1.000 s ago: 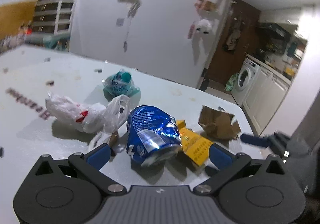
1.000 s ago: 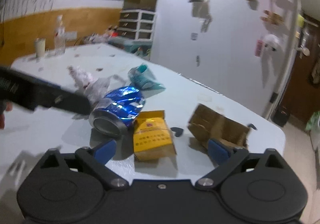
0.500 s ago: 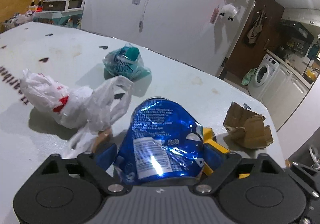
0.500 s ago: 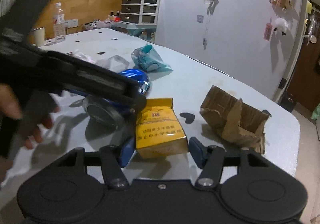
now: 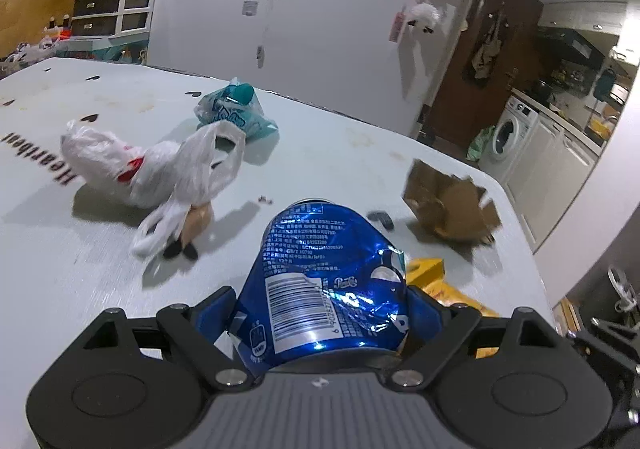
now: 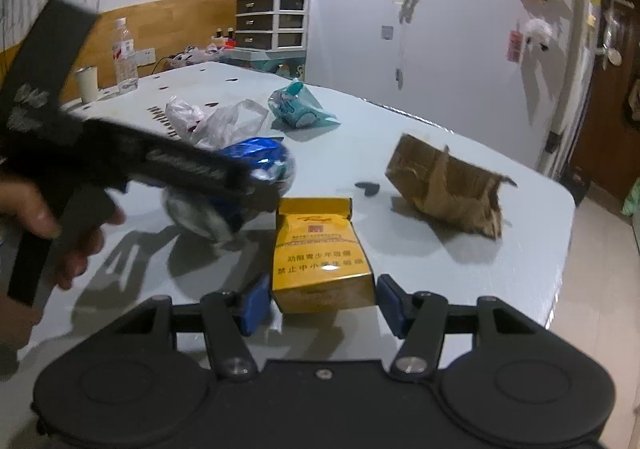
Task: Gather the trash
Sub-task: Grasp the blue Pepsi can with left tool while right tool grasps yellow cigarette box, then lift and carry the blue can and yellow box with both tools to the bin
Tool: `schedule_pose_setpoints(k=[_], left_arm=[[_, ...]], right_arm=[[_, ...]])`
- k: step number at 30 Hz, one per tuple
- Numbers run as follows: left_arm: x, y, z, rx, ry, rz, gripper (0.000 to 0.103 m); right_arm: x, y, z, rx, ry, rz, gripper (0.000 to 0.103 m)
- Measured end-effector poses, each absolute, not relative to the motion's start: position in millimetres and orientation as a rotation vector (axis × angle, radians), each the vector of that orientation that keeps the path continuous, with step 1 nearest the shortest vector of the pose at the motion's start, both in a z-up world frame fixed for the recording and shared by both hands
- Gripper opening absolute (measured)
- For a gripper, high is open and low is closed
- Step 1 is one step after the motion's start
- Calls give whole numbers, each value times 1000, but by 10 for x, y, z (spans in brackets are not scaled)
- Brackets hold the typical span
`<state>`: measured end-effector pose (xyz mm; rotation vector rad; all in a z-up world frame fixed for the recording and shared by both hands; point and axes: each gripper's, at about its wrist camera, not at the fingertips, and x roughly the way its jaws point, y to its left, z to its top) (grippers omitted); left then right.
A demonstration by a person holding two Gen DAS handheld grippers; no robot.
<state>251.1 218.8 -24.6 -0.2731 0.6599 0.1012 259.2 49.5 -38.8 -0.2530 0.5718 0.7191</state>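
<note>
Left wrist view showed the left gripper (image 5: 320, 305) with fingers pinching the can (image 5: 320, 281), lifted off the bench (image 5: 320, 169). The right gripper (image 6: 318, 301) had fingers spread around the yellow pack (image 6: 320, 253), lying on the bench beside the cardboard (image 6: 448, 185).

Left claw (image 5: 322, 313) clamps the crushed blue can (image 5: 324, 285) above the table (image 5: 80, 269).

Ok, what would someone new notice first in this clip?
The crushed blue can fills the left wrist view, clamped in the left hand-held gripper. In the right view, the yellow pack lies on the table between the open fingers of the right hand-held gripper. Torn cardboard lies beyond it.
</note>
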Motion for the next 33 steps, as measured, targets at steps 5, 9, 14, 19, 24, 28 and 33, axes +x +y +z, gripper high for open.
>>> schedule_pose_setpoints(k=[5,9,14,19,24,28,33], left_arm=[[2119,2072,-223,-217,644,84,89],[1800,1960,-240,-171,652,53,89],[1416,1851,-271,-123,680,-2,89],[1136,1762,-258,-137,711,-76,90],[1077,1726,-318,-275,729,-180,91],[1061,1776,-361,-388,723,-235,98],[1080,1897,-363,-519,709,-289,98]], right_arm=[[2426,331,-392,-221,586,698,58],[2214,168,-349,-211,584,703,58],[1907,-11,-345,-218,606,720,59],[1648,-146,-397,-227,627,758,59],[1574,-151,-431,-229,636,773,59],[1514,-104,-435,-276,620,780,74],[1540,-80,-390,-288,593,768,77]])
